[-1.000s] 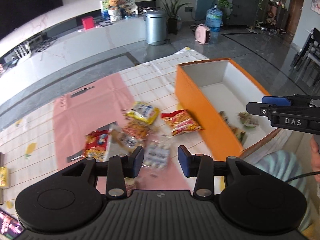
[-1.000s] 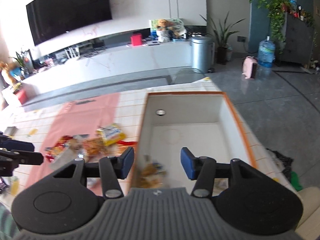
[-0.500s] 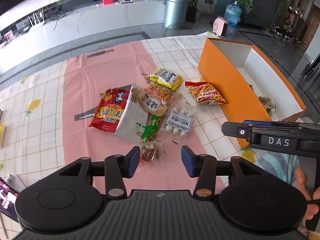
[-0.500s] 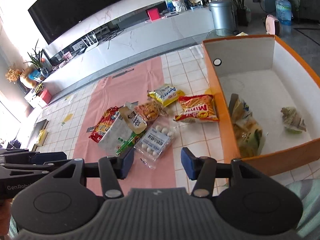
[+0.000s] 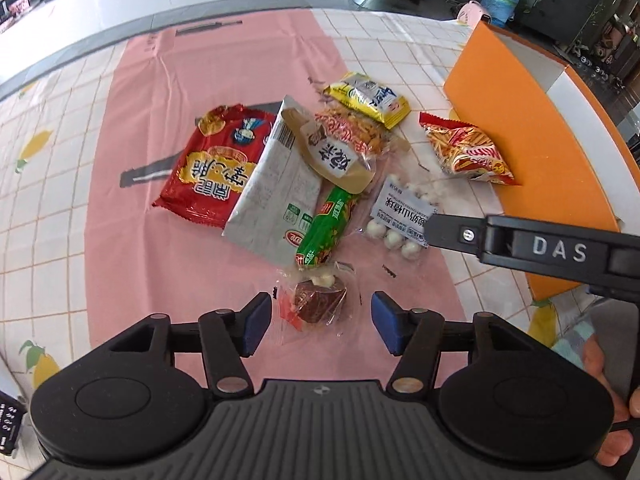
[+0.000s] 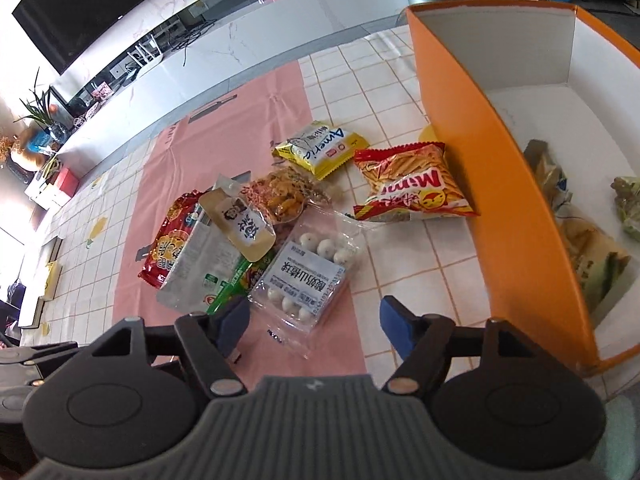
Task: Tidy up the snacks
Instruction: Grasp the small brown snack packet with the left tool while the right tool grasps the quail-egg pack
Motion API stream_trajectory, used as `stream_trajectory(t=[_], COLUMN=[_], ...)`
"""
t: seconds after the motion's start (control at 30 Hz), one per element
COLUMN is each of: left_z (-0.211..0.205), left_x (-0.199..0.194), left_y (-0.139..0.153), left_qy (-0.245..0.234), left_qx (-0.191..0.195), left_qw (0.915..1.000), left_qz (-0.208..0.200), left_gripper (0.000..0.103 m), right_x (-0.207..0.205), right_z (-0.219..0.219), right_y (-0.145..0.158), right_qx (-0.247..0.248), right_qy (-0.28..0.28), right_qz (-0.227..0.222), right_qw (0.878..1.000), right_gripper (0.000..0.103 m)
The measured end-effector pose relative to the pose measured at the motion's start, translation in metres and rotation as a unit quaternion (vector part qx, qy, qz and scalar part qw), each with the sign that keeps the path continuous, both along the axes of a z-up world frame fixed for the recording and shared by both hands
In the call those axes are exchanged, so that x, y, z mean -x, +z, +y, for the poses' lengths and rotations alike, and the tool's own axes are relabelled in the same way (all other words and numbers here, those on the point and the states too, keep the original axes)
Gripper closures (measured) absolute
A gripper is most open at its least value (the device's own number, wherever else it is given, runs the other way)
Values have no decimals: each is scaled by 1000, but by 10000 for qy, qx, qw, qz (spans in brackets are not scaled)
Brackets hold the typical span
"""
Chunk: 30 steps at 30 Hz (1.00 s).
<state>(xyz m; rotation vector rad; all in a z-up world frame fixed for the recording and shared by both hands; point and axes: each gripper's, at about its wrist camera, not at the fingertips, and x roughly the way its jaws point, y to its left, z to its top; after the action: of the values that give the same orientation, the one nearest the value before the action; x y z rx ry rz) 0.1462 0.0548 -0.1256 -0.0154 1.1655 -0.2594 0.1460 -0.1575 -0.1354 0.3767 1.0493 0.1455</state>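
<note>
Several snack packets lie in a heap on the pink cloth (image 5: 132, 80). My left gripper (image 5: 320, 322) hovers over a small clear packet with a brown cake (image 5: 318, 304); its jaws are opening and the packet lies between the blue pads, untouched. My right gripper (image 6: 314, 320) hangs over the clear bag of white balls (image 6: 306, 276), jaws opening, pads apart from the bag. A red Mimi chips bag (image 6: 408, 184) lies beside the orange box (image 6: 500, 184). A yellow packet (image 5: 368, 98), red bag (image 5: 216, 164), white pouch (image 5: 276, 196) and green stick (image 5: 330, 224) lie in the heap.
The orange box holds a few packets (image 6: 584, 248) on its white floor. The right gripper's arm (image 5: 540, 248) crosses the left wrist view at the right. A tiled tablecloth (image 5: 52, 200) covers the table. A hand (image 5: 608, 400) shows at the lower right.
Both grippers have dropped toward the snack heap and their jaws have widened. The right gripper swung away from the orange box to above the bag of white balls.
</note>
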Motion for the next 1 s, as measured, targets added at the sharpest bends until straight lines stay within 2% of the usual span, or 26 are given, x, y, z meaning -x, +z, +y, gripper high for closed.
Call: stream_trajectory(t=[0.07, 0.2, 0.47, 0.53, 0.73, 0.83, 1.0], left_z=[1, 5, 10, 10, 9, 10, 12], left_x=[-5, -11, -15, -14, -11, -9, -5], left_y=[-6, -14, -26, -29, -27, -27, -24], left_qy=[73, 159, 278, 304, 313, 336, 245], left_qx=[31, 151, 314, 292, 200, 183, -90], left_qw=[10000, 9997, 9989, 9988, 9993, 9992, 9997], left_qz=[50, 82, 200, 264, 104, 83, -8], left_gripper=[29, 29, 34, 36, 41, 45, 46], right_x=[-9, -23, -40, -41, -40, -38, -27], right_z=[4, 10, 31, 37, 50, 48, 38], right_y=[-10, -24, -35, -35, -38, -37, -35], right_qx=[-68, -42, 460, 625, 1036, 1061, 1080], right_qy=[-66, -170, -37, 52, 328, 474, 996], right_qz=[95, 202, -15, -95, -325, -324, -208], right_qw=[9999, 9996, 9989, 9980, 9935, 9927, 9889], right_gripper=[22, 22, 24, 24, 27, 30, 32])
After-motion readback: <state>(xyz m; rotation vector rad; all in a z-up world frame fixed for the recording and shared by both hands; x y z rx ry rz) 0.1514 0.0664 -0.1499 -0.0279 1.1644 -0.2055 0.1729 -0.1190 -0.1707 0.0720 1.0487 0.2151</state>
